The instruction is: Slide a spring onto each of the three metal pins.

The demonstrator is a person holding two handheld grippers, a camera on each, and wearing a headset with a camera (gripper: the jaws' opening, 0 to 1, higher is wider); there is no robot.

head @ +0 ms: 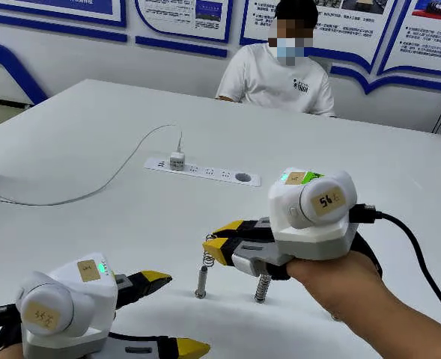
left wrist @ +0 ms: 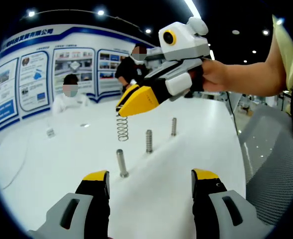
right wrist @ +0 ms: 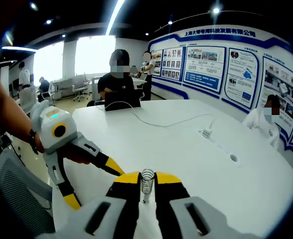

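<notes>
Three metal pins stand upright on the white table. The nearest pin is bare; the middle pin and the far pin each carry a spring. My right gripper is shut on a spring, which hangs from its yellow tips just above the bare pin. In the right gripper view the spring sits upright between the closed jaws. My left gripper is open and holds nothing. It hovers low, in front of the pins, near the table's front edge.
A white power strip with a plugged-in charger and a thin cable lies mid-table beyond the pins. A person in a white shirt sits at the far side. The black cord of the right gripper trails off to the right.
</notes>
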